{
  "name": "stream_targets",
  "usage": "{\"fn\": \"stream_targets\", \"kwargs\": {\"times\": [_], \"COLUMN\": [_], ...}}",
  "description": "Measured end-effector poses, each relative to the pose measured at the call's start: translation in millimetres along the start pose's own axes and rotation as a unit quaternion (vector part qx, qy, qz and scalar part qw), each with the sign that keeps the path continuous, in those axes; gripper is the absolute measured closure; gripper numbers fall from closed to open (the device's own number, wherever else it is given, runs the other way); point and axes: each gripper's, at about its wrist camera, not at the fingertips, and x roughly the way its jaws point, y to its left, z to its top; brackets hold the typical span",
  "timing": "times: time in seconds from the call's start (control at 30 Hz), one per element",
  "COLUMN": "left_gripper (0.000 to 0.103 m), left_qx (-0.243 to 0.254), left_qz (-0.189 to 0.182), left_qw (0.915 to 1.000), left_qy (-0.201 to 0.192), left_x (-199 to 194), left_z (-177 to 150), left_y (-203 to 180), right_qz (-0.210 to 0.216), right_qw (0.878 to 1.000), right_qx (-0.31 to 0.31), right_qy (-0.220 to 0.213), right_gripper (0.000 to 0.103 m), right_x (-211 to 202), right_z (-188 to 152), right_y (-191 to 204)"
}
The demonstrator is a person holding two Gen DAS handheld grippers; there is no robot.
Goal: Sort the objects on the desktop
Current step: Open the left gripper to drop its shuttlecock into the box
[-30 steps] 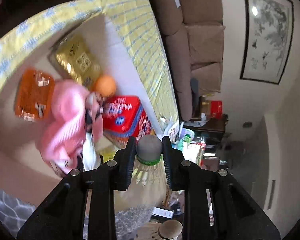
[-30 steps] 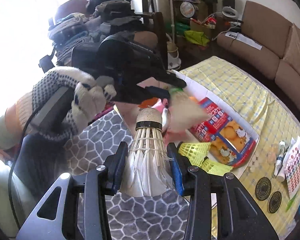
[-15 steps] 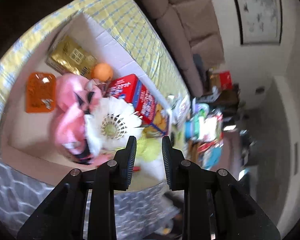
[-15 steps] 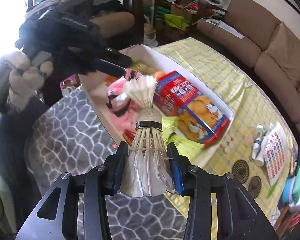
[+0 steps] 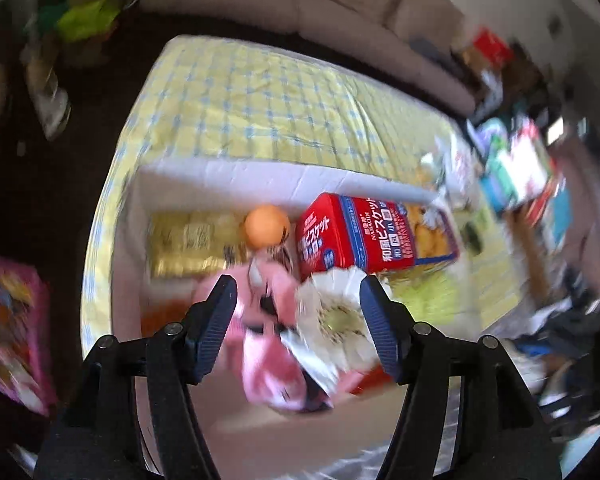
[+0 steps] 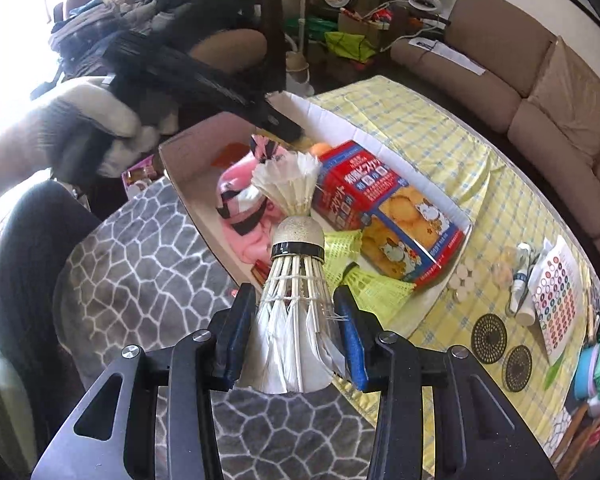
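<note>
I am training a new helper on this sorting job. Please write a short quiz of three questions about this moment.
1. True or false: the right claw grips a white feather shuttlecock.
2. What lies beside the red biscuit box: A neon yellow plastic shuttlecocks; B a green cup?
3. Where does the second white feather shuttlecock rest?

Key: 1 true. 2 A. 3 In the shallow cardboard box, against the pink cloth, below the open left claw.

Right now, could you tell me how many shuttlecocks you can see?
4: one white in the right claw; one white standing in the box; two yellow-green beside the biscuit carton. Others may be hidden.
</note>
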Motion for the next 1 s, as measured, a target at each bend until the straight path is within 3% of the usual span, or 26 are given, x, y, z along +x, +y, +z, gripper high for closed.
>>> {"fn": "stream_targets", "kwargs": {"times": [0.1,0.2,0.27,0.4,0.5,0.57,0.6,0.63,0.83,0.93,1.0], "left_gripper": [0.048,0.073,0.076,0.076,0.059,0.064,0.090,0.097,0.100,0.100,0.100], "left_qx": [0.066,0.121,0.145,0.143,0.142,0.141,0.138,0.135,0.126,0.146,0.182], "left_qz": [0.002,0.021,0.037,0.008,0.005,0.000,-0.010,-0.023,0.002,0.016,0.059], "left_qw": [0.9975,0.9904,0.9862,0.9866,0.9854,0.9852,0.9852,0.9851,0.9906,0.9875,0.9795], "left_qy": [0.026,0.063,0.072,0.078,0.093,0.098,0.102,0.103,0.055,0.059,0.061], "left_x": [13.9,26.5,31.5,32.4,43.5,47.8,49.3,49.0,6.3,-16.5,-27.3], "left_z": [8.6,5.9,2.4,-0.4,-0.5,-1.7,-3.2,-5.5,-3.4,-7.7,-16.4], "left_y": [-15.9,-26.1,-28.8,-26.8,-32.0,-32.5,-32.6,-33.4,-45.5,-61.7,-78.9], "right_qz": [0.009,0.012,0.017,0.021,0.019,0.018,0.016,0.015,0.012,0.006,-0.001], "right_qw": [1.000,1.000,1.000,1.000,1.000,1.000,1.000,1.000,0.999,1.000,1.000], "right_qx": [-0.003,-0.003,0.000,0.011,0.019,0.022,0.024,0.025,0.024,0.008,-0.016], "right_qy": [-0.006,-0.004,-0.005,0.000,0.004,0.004,0.003,0.002,-0.018,-0.023,-0.021], "right_gripper": [0.062,0.062,0.062,0.062,0.062,0.062,0.062,0.062,0.062,0.062,0.062], "right_x": [2.2,8.5,12.6,19.2,20.5,19.1,18.0,17.2,2.1,-5.4,-9.7], "right_z": [8.1,12.9,12.6,5.9,1.7,-0.3,-0.9,-1.0,1.0,4.9,7.3], "right_y": [2.6,3.3,3.9,2.4,1.2,0.7,0.7,0.8,4.4,10.4,16.6]}}
